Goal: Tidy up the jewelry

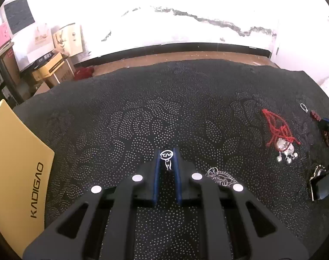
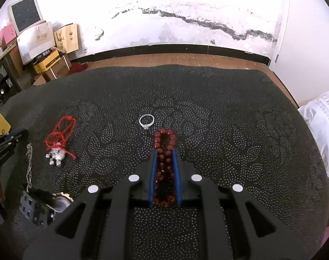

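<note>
A dotted black mat [image 2: 229,108] is covering the table (boxes [image 2: 54,65] piling behind). Left gripper [image 1: 167,155] is pinching a pendant [image 1: 166,155]; right gripper [image 2: 164,151] is clamping red beads [image 2: 164,143].

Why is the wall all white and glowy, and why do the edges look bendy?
Left wrist view: the wall is blown out by bright light, so only its dark crack shows. Right wrist view: less glare, peeling paint on the wall visible. Both views: the fisheye lens curves the black mat and darkens the corners; the ring stays sharp.
</note>
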